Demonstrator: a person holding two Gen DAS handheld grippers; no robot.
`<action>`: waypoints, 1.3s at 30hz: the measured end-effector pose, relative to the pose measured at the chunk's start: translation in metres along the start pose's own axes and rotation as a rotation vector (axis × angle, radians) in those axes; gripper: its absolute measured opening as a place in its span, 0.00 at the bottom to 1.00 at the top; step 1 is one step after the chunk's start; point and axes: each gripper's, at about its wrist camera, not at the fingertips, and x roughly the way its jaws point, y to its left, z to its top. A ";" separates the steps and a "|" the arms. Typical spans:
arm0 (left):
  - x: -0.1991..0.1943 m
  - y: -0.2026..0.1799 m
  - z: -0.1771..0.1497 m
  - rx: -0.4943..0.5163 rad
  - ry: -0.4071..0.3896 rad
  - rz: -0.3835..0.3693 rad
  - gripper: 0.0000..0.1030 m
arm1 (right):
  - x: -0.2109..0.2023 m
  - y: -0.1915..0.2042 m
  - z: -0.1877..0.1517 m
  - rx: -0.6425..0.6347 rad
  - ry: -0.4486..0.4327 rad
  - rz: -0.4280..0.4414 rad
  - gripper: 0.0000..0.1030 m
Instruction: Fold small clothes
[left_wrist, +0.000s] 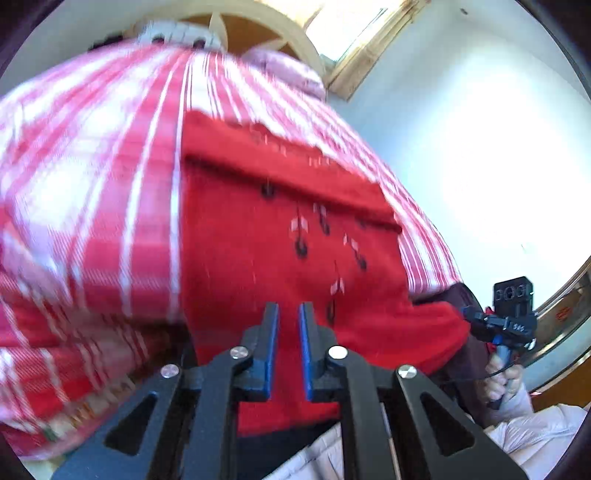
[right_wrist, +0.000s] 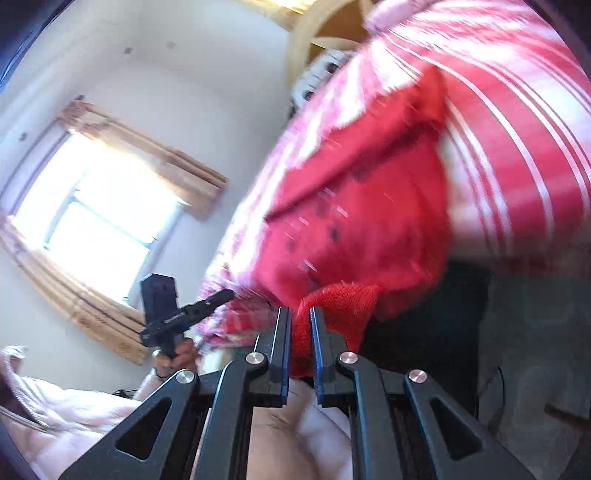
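Observation:
A small red knitted garment (left_wrist: 280, 229) with dark and white motifs lies on a red-and-white checked cloth (left_wrist: 92, 177). My left gripper (left_wrist: 289, 314) is shut on the garment's near edge, with red fabric between its blue pads. My right gripper (right_wrist: 301, 317) is shut on a red knitted corner of the garment (right_wrist: 332, 306). The garment's body (right_wrist: 362, 206) stretches away up and right in the right wrist view. Each gripper shows in the other's view: the right one (left_wrist: 466, 313) at the garment's right corner, the left one (right_wrist: 227, 295) at its left edge. Both views are blurred.
The checked cloth (right_wrist: 517, 129) covers a bed-like surface. A window with wooden trim (right_wrist: 96, 221) is on the white wall. Pale pink quilted bedding (right_wrist: 74, 406) lies low in both views. A round wooden headboard (left_wrist: 258, 29) stands at the back.

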 end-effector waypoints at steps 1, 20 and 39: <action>-0.003 -0.003 0.003 0.028 -0.008 0.029 0.13 | -0.001 0.007 0.006 -0.020 -0.009 0.002 0.00; 0.081 0.071 -0.071 -0.108 0.349 0.135 0.70 | 0.033 -0.097 -0.044 0.129 0.155 -0.366 0.02; 0.064 0.060 -0.088 -0.137 0.327 -0.014 0.39 | 0.040 -0.092 -0.069 0.125 0.224 -0.363 0.19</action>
